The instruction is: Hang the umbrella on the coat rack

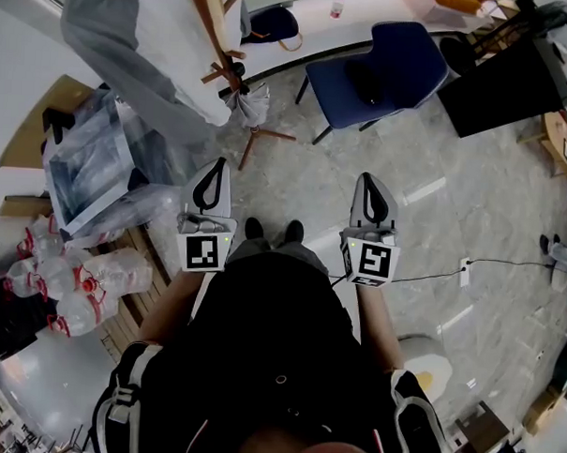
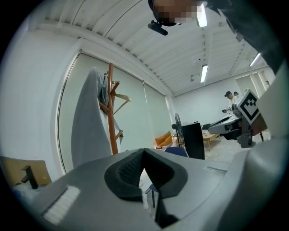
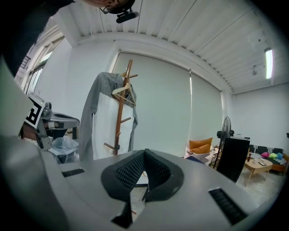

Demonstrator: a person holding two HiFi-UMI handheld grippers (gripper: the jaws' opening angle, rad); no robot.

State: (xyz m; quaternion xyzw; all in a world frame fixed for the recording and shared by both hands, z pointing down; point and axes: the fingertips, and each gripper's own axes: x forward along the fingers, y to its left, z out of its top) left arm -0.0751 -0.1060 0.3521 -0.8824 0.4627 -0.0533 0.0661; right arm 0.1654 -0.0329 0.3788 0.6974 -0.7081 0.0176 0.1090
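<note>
The wooden coat rack stands ahead of me, and a long grey garment hangs from it. Low on its pole, just above the feet, hangs a small folded grey umbrella. My left gripper and right gripper are held side by side at waist height, well short of the rack. Both are shut with nothing between the pads. The left gripper view has the rack and garment above its closed jaws. The right gripper view shows the rack past its closed jaws.
A blue chair stands to the right of the rack and a black cabinet beyond it. Plastic bags and packs of water bottles crowd the left. A cable runs to a floor socket at the right.
</note>
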